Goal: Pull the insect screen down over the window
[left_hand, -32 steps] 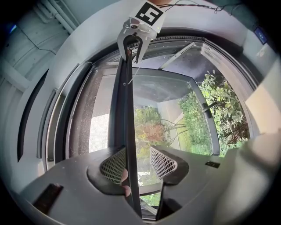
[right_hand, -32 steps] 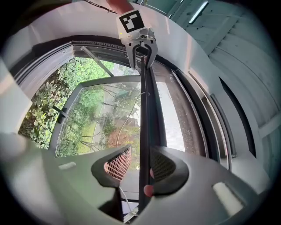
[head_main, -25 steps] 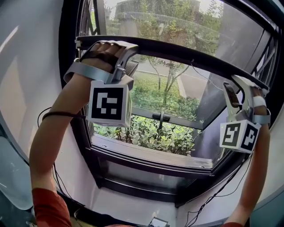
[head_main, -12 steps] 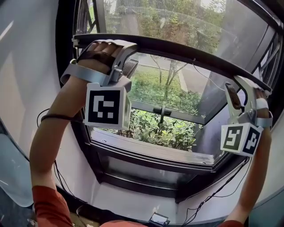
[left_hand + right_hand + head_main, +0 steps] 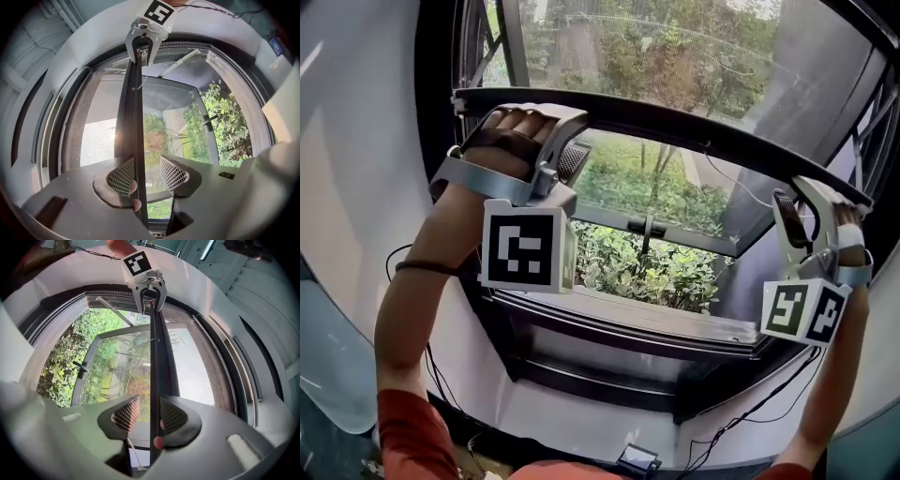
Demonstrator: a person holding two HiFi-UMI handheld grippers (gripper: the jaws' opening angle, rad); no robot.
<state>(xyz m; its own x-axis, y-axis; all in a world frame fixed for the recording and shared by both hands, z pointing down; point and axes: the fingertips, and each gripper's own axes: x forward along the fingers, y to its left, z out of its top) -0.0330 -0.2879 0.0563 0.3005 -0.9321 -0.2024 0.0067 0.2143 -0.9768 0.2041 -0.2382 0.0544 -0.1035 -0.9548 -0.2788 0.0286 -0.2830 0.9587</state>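
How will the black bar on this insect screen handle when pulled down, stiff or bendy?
Probably stiff: the bar runs straight from the left gripper to the right gripper without sagging. The mesh above it looks thin, likely floppy and easy to tear. The bar's smooth finish might slip, since each gripper looks open around it.
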